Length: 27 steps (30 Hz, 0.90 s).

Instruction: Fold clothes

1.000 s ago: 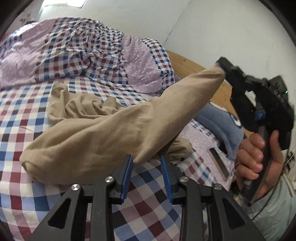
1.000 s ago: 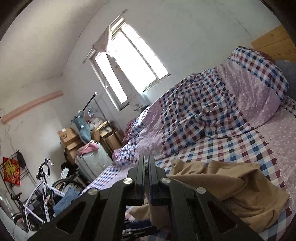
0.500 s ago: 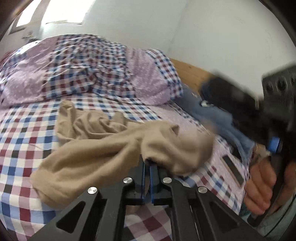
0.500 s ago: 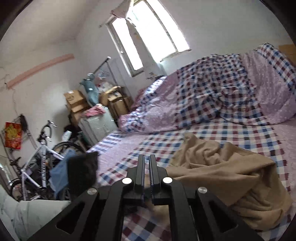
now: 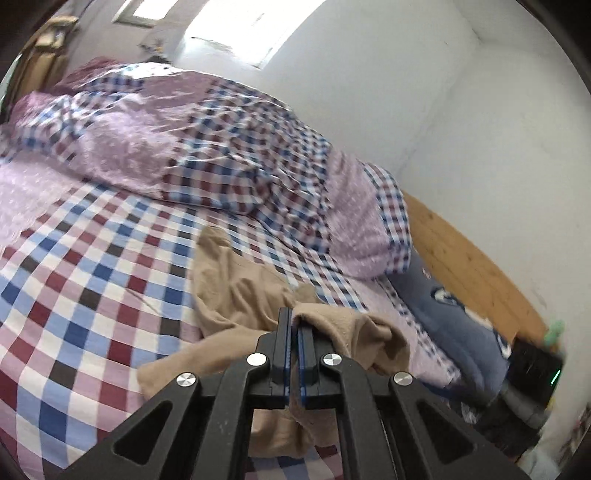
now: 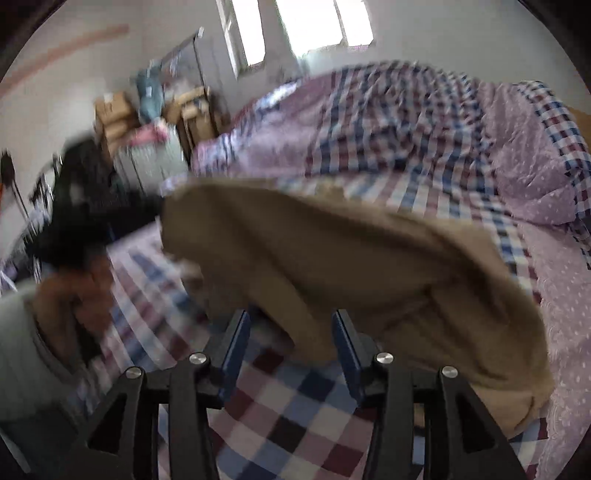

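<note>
A tan garment (image 5: 236, 291) lies crumpled on the checked bedsheet (image 5: 81, 280). In the left wrist view my left gripper (image 5: 294, 321) is shut on a fold of it, with cloth pinched between the blue pads. The right wrist view is blurred. There the garment (image 6: 332, 258) hangs stretched from the left gripper (image 6: 85, 206) at the left, with a hand (image 6: 74, 295) below it. My right gripper (image 6: 291, 328) is low over the sheet and its jaws are opening. The garment's lower edge dips between them, and the pads do not press on it.
A bunched checked and lilac quilt (image 5: 221, 147) fills the far side of the bed. A blue pillow (image 5: 454, 314) lies by the wooden headboard (image 5: 472, 266) at the right. Boxes and clutter (image 6: 147, 110) stand beyond the bed under a window (image 6: 317, 26).
My left gripper shut on the garment and drew it sideways. My right gripper let go of the raised end, sank toward the bed and spread its jaws. The garment now lies lower.
</note>
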Available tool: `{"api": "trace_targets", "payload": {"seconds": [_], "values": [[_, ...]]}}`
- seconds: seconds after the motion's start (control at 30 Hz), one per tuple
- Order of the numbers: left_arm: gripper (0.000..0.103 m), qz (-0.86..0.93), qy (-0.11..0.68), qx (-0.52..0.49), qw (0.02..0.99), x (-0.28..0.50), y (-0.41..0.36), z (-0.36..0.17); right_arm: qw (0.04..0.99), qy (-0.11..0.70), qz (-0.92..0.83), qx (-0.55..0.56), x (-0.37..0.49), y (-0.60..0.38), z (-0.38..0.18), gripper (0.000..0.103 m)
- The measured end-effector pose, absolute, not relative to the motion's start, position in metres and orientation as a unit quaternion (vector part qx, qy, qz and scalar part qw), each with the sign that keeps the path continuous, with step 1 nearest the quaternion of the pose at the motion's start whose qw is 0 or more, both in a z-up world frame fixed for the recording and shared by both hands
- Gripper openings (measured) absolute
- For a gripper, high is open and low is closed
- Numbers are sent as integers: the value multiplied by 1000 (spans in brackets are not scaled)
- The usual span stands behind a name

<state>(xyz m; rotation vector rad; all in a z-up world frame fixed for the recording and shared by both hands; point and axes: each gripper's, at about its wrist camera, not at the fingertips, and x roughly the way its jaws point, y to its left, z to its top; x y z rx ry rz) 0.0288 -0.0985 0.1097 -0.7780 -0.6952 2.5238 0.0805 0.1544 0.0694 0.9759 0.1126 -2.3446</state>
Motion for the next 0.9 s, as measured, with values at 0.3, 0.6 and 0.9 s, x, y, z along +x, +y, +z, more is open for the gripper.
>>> {"api": "trace_targets", "payload": {"seconds": [0.3, 0.6, 0.9], "values": [[1, 899, -296, -270, 178, 22, -126, 100, 267, 114, -867, 406, 66, 128, 25, 49], [2, 878, -319, -304, 186, 13, -129, 82, 216, 100, -914, 328, 61, 139, 56, 6], [45, 850, -332, -335, 234, 7, -115, 76, 70, -3, -967, 246, -2, 222, 136, 5]]}}
